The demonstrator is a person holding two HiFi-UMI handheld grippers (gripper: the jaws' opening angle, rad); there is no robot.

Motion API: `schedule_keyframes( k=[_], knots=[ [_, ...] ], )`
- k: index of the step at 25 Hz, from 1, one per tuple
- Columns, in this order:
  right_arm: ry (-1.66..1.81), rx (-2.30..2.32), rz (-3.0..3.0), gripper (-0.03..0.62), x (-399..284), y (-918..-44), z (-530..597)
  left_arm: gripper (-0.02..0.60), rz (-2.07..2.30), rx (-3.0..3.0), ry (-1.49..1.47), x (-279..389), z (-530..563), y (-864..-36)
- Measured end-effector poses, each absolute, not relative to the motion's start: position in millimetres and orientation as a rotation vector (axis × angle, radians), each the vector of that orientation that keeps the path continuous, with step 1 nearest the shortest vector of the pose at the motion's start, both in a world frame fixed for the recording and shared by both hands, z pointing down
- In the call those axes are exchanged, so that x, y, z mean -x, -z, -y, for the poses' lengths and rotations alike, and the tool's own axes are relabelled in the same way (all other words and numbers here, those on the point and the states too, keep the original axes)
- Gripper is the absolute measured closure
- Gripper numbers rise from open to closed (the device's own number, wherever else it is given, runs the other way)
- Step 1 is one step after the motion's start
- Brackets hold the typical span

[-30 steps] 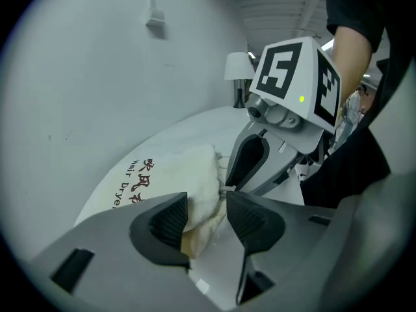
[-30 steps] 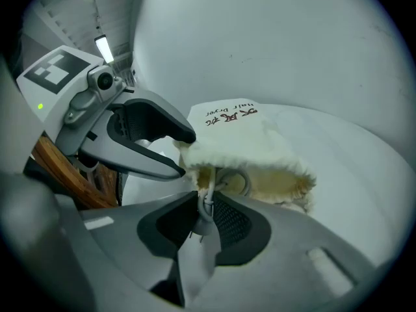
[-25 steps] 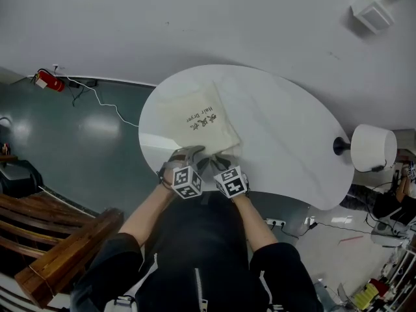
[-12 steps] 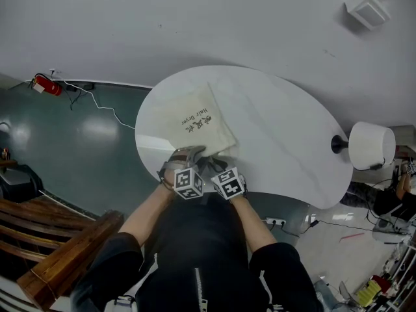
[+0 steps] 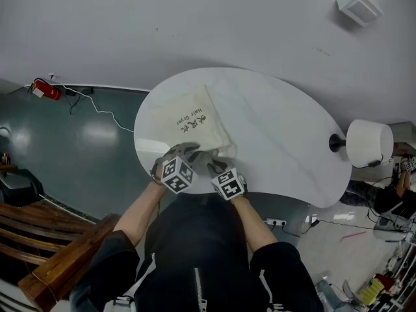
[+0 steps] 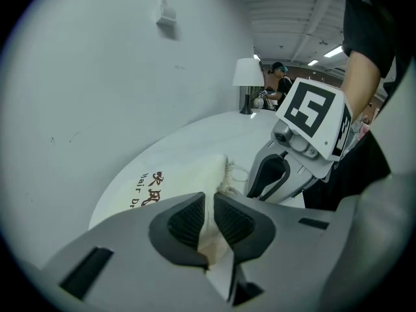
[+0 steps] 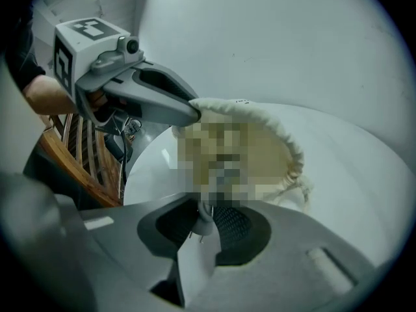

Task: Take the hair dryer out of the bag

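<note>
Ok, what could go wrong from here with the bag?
1. The left gripper, whose jaws have just been closing, pinches only a thin fold of the bag at its rim; the cloth may slip out.
2. The right gripper grips a small grey pronged piece at the bag's mouth; pulling it may drag the whole bag, which lies near the edge of the table.

top [image 5: 195,252]: black, zipped | marker cubes [image 5: 177,174]: black-white | jaws: grey, black pads [image 6: 188,221]
</note>
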State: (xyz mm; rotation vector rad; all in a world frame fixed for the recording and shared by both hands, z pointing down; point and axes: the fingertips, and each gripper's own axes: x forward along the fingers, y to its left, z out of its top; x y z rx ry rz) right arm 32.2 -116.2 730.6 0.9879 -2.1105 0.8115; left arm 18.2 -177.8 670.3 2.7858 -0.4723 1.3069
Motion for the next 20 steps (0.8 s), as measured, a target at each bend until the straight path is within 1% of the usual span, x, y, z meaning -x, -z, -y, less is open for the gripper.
schedule_keyframes(
  k=[20],
  knots=[
    [-0.701, -0.890, 2.131, 0.522, -57.8, -732.7, 66.2, 0.535, 0.431, -2.756, -1.319, -21.0, 184.0, -668.9]
  ],
)
